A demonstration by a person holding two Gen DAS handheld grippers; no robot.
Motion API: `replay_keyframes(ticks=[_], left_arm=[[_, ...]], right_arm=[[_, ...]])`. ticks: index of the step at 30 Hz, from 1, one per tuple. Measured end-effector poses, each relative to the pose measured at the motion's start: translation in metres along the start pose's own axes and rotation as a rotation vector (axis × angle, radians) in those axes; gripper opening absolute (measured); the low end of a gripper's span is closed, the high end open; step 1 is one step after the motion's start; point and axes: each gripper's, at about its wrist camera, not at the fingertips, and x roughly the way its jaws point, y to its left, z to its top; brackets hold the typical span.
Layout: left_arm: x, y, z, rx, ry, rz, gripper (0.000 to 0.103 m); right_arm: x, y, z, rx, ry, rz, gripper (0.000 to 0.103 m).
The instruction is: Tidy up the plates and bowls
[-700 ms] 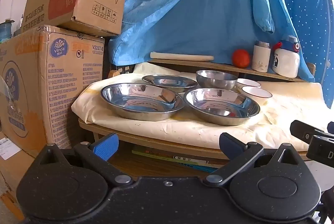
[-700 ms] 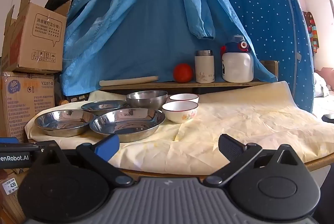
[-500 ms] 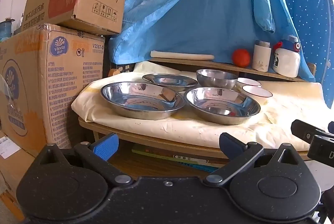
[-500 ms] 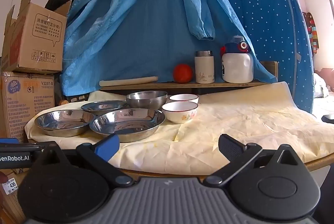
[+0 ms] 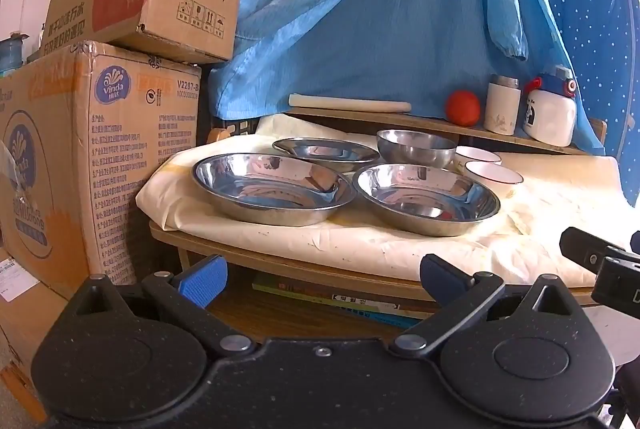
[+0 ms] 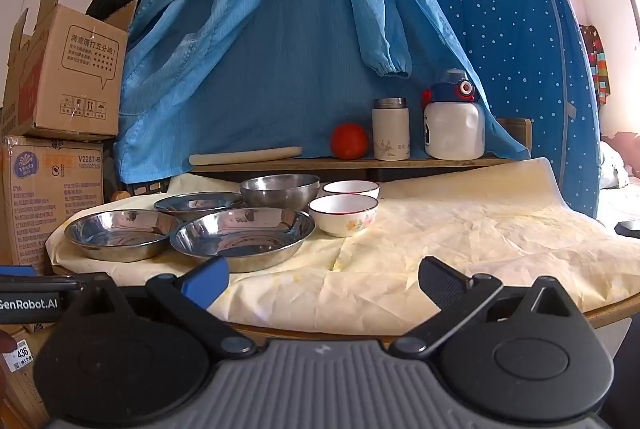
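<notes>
Three steel plates sit on the cloth-covered table: a front left plate (image 5: 272, 189) (image 6: 120, 234), a front right plate (image 5: 426, 197) (image 6: 242, 235) and a rear plate (image 5: 326, 151) (image 6: 198, 203). Behind them stands a steel bowl (image 5: 416, 147) (image 6: 280, 191). Two white bowls sit to its right, one nearer (image 5: 494, 173) (image 6: 344, 214) and one farther (image 5: 478, 154) (image 6: 351, 189). My left gripper (image 5: 322, 275) is open and empty, below the table's front edge. My right gripper (image 6: 324, 277) is open and empty, in front of the table.
Stacked cardboard boxes (image 5: 100, 149) stand left of the table. A rear shelf holds a rolling pin (image 6: 246, 155), a red ball (image 6: 349, 141), a white flask (image 6: 391, 129) and a white bottle (image 6: 454, 127). Blue cloth (image 6: 280, 29) hangs behind. Books (image 5: 340, 299) lie under the table.
The left gripper has drifted slightly, so the plates sit a touch lower and closer in its view. The right gripper has hardly moved. Nothing was taken hold of.
</notes>
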Motion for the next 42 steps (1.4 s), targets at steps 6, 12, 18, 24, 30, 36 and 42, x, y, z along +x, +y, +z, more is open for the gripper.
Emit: replay_keyframes(ticks=[6, 12, 18, 24, 30, 36, 42], left_arm=[[0.004, 0.0018, -0.0019, -0.001, 0.007, -0.002, 0.102], [0.0039, 0.0018, -0.0014, -0.001, 0.008, -0.002, 0.102], [0.0039, 0.0021, -0.0015, 0.0, 0.007, -0.001, 0.102], [0.0035, 0.0032, -0.001, -0.001, 0.008, -0.001, 0.102], [0.0034, 0.0028, -0.001, -0.001, 0.008, 0.0, 0.102], [0.0027, 0.003, -0.0005, 0.0, 0.008, 0.001, 0.102], [0.0026, 0.003, -0.0006, 0.0, 0.007, 0.002, 0.102]], right_arm=[[-0.0008, 0.0002, -0.0001, -0.001, 0.0, -0.001, 0.103], [-0.0016, 0.0002, -0.0004, -0.001, -0.001, -0.001, 0.103], [-0.0023, 0.0001, -0.0009, -0.002, -0.002, -0.001, 0.103], [-0.0027, 0.0002, -0.0006, -0.002, -0.002, -0.002, 0.103], [-0.003, 0.0003, -0.0004, -0.002, -0.003, -0.002, 0.103], [-0.0029, -0.0001, -0.0007, -0.002, -0.003, -0.002, 0.103], [-0.0028, -0.0004, -0.0008, -0.002, -0.002, -0.002, 0.103]])
